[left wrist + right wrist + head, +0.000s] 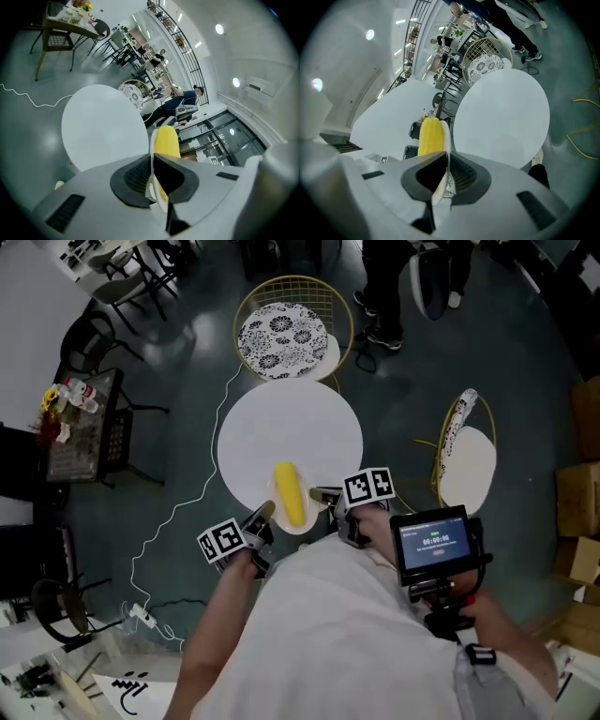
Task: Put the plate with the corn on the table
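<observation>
**Layout seen from the head view.** The corn [289,493] is laid on the plate [302,529], which is seen over the near edge of the table [291,423]. The plate's rim is clamped on the left by the left gripper [263,517] and on the right by the right gripper [323,495]. A chair [281,338] is placed just behind the table. A second chair [466,460] is set to its right, apart from it. A side table [84,427] is found well to the left, and a cable [178,510] is laid on the floor [187,371] between it and the table.
</observation>
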The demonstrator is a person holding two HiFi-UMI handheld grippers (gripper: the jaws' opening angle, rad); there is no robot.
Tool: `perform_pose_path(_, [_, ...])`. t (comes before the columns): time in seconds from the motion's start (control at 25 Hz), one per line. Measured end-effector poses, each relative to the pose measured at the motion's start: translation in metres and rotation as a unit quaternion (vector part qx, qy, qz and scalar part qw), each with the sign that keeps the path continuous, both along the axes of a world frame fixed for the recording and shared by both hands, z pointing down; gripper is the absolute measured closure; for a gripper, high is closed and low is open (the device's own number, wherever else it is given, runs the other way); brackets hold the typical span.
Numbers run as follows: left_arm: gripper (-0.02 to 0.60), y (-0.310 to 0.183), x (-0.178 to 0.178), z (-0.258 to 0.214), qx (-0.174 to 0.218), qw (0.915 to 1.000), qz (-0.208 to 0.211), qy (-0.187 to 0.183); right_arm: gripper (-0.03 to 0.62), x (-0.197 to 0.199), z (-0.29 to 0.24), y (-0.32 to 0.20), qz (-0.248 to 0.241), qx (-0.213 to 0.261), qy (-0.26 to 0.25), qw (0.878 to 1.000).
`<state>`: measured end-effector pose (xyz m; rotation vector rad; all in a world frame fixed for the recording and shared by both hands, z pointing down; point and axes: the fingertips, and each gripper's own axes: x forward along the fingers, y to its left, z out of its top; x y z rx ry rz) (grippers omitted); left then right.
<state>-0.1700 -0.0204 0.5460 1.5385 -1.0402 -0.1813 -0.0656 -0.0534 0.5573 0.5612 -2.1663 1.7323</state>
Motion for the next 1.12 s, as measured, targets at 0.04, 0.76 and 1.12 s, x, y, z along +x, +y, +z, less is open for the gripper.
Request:
perform_pose_path(0.04, [0.557, -0.002, 0.000, 0.000, 0.000, 1.0000, 0.000, 0.001, 0.563, 0.000, 0.000, -0.002, -0.001, 0.000, 0.001, 1.000])
perform_pose_path(0.76, [0.557, -0.054, 0.040, 0.046, -0.050, 0.9985, 0.023, -0.001, 0.563, 0.040, 0.046, -0.048, 0.015, -0.036, 0.006, 0.999])
perform_pose_path(1.12, [0.557, -0.074, 0.048, 0.073, -0.057, 0.9981, 0.020, -0.013, 0.563, 0.046, 0.071, -0.069, 0.004, -0.035, 0.010, 0.999])
